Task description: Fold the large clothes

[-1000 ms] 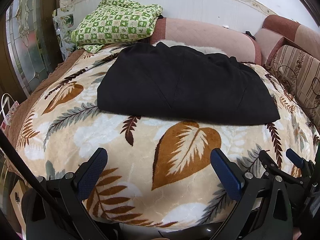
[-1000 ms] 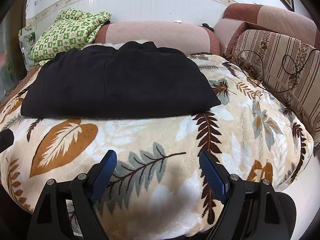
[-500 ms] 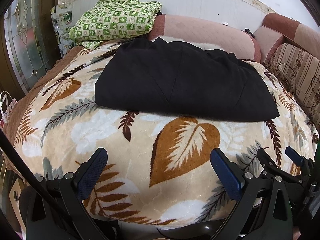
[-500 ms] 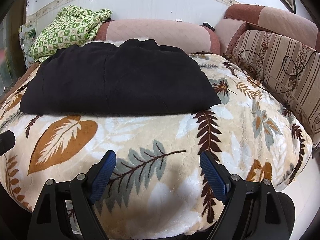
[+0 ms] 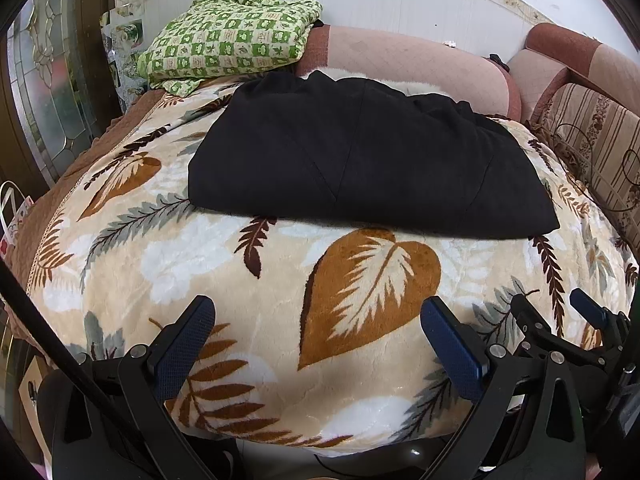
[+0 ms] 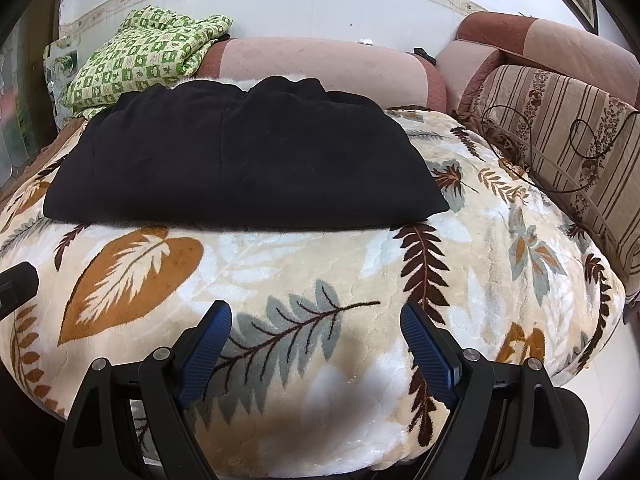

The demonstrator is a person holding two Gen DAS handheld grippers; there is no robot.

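A black garment [image 5: 360, 160] [image 6: 240, 160] lies folded into a broad flat block on the far half of a leaf-patterned blanket [image 5: 240, 280] [image 6: 300, 272]. My left gripper [image 5: 316, 316] hovers open over the blanket's near edge, well short of the garment, with nothing between its blue pads. My right gripper [image 6: 316, 320] is open too, also empty, over the near edge further right. In the left wrist view the right gripper [image 5: 576, 316] shows at the lower right. A tip of the left gripper [image 6: 16, 284] pokes in at the left edge of the right wrist view.
A green checked quilt [image 5: 232, 48] [image 6: 148, 56] is piled at the back left. A pink bolster [image 5: 408, 68] [image 6: 320, 68] runs along the white wall. Striped cushions [image 5: 600, 144] [image 6: 560, 136] line the right side. A glass door panel [image 5: 48, 92] stands on the left.
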